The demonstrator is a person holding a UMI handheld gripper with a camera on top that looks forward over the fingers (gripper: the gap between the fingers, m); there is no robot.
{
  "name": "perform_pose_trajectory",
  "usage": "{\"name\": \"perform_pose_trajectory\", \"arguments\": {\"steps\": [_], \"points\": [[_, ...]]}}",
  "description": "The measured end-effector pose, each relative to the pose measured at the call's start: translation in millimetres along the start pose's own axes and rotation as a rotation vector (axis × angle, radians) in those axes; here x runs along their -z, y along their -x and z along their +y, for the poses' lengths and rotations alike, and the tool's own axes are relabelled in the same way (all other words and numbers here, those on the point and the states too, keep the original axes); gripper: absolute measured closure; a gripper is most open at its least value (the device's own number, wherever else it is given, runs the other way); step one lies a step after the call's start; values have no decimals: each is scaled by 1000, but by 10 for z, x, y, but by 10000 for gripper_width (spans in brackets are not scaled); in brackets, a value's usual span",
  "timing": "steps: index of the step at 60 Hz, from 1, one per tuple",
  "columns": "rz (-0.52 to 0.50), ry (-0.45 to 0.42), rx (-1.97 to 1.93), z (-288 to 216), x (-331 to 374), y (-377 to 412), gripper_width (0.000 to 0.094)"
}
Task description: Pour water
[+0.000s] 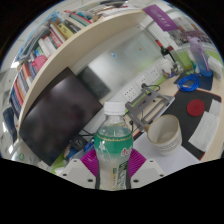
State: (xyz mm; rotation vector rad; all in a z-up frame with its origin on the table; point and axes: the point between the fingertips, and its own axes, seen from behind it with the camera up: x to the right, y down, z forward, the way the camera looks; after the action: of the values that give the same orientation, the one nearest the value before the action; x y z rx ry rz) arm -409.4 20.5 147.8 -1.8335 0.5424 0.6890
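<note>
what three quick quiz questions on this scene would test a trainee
1. True or false: the bottle between the fingers has its white cap on.
2. Which thing stands just beyond the bottle, to its right?
A. the white bowls
B. a kettle
C. a frying pan
3. Fill in: the dark flat thing to the bottle's left is a ____.

Key
1. True. The cap shows at the top of the bottle, so no pouring can start yet. The gripper has the bottle low between its pads, and both seem to press on it.
2. A
3. monitor, its screen dark.
</note>
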Motion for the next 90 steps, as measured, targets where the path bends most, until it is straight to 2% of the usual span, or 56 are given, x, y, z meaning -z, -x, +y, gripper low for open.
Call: {"name": "perform_pose_trajectory", "arguments": {"steps": [7,15,22,30,46,53,58,67,77,84,90], "points": [[-71,69,-360,26,-168,84,592],[-134,109,-646,-28,-212,129,592],[-232,155,-895,-119,-183,265,592],[-333,139,-1215,-346,-148,295,591],[-349,162,-1307,-465,-115,221,592],[-315,204,-1049,-438,-114,290,592],[-301,185,-755,-603,-19,335,591],[-212,1,-122,-1403,178,182,590],[-6,-225,426,-2255,392,-378,589],[112,-261,620,-2481,349,-985,591],[146,-204,681,-2402,160,-1486,592]]}}
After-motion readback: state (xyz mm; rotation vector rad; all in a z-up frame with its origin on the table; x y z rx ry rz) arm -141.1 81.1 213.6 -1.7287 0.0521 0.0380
